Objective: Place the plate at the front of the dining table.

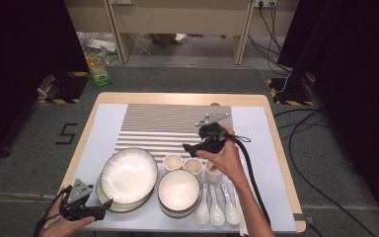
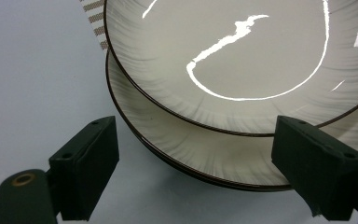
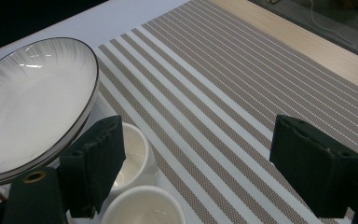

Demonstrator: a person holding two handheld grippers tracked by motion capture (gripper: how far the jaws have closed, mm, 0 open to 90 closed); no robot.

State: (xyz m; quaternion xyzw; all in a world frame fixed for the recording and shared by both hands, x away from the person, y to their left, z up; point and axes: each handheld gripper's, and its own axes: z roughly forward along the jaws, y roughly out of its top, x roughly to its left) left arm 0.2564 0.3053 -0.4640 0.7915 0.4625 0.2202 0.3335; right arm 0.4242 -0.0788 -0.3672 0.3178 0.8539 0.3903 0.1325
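- Wooden table (image 1: 128, 97) carries a striped mat (image 1: 172, 123) in the middle.
- White plates (image 1: 128, 175) with dark rims are stacked at the near left corner of the mat; the top one sits a little off the lower one.
- Left gripper (image 1: 109, 202) is at the near edge of the stack, jaws wide apart, the rim between them but not pressed.
- Right gripper (image 1: 186, 147) hangs over two small cups (image 1: 172, 161), jaws open and empty.
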